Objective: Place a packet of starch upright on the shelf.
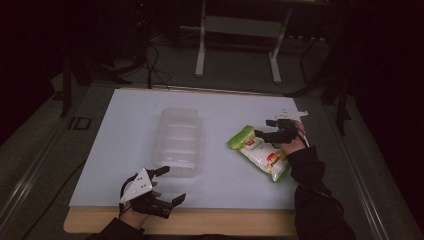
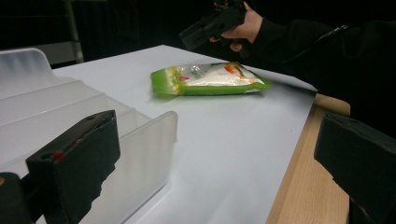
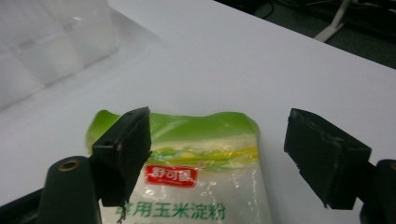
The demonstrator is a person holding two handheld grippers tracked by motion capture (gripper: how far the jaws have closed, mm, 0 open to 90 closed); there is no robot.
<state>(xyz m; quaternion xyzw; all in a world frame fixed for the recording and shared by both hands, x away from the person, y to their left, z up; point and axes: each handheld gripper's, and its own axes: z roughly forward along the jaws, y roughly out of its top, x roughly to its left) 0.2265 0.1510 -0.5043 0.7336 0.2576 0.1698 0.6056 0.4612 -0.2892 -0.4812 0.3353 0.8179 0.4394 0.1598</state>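
A green and clear pouch of white powder (image 1: 260,151) (image 2: 210,78) (image 3: 196,172) lies flat on the white table (image 1: 125,120), right of centre. My right gripper (image 1: 264,128) (image 3: 217,149) hovers open just above the pouch's far green end, one jaw at each side of that end, touching nothing. A clear plastic box (image 1: 178,141) (image 2: 60,116) sits in the middle of the table. My left gripper (image 1: 171,185) (image 2: 215,163) stands open at the front edge, one jaw beside the box's near corner, holding nothing.
A wooden strip (image 1: 200,222) (image 2: 308,196) runs along the table's front edge. Beyond the far edge stand the white legs of another table (image 1: 201,50) and some dark cables on grey floor. The surroundings are dark.
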